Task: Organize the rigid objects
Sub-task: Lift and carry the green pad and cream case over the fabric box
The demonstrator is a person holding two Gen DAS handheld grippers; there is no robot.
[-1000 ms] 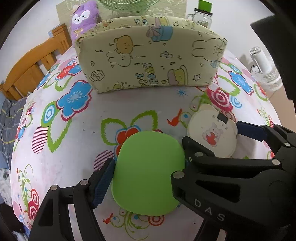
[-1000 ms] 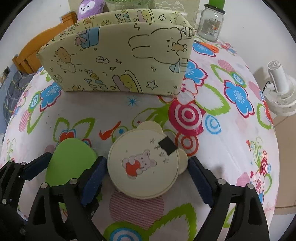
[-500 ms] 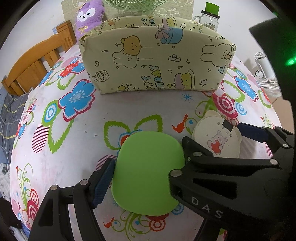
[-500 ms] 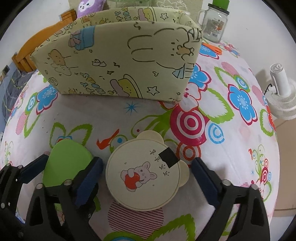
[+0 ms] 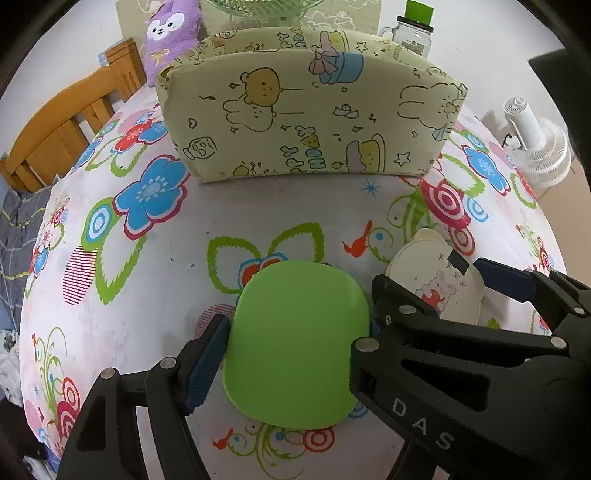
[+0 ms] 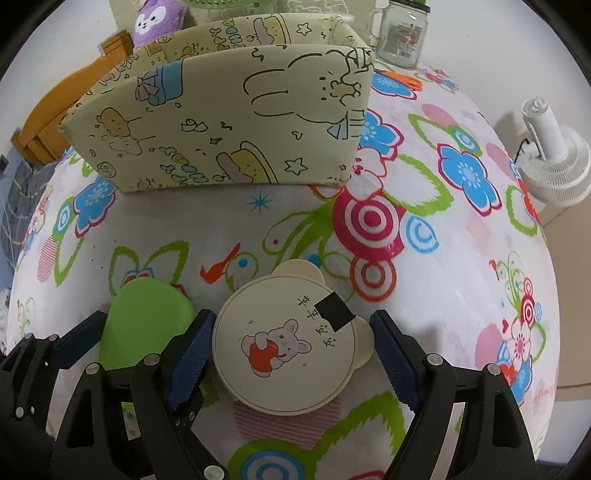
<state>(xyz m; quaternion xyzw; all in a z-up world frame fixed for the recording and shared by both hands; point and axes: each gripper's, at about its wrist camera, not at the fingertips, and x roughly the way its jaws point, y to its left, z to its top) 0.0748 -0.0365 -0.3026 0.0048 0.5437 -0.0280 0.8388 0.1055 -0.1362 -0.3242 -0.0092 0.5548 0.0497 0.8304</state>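
The table under my hands is covered with a white cloth printed with blue, red and green flowers. At its far side stands the pale yellow fabric storage box with cartoon bears and rabbits, upright and open at the top. Behind it, at the far left, sit a purple plush toy and a wooden chair back; at the far right are a clear glass jar with a green lid and a white fan beyond the table edge.

My left gripper grasps the flat green rounded-square plastic lid at the near centre; the blue pads press on its left and right edges, and the lid lies close to the cloth.

My right gripper straddles the cream round bear-eared lid with a mouse holding an apple, just right of the green one. Its jaws have just been closing; the left pad meets the rim, while the right pad stands at the small ear, where I cannot tell contact. A black square of tape marks the lid's far right.
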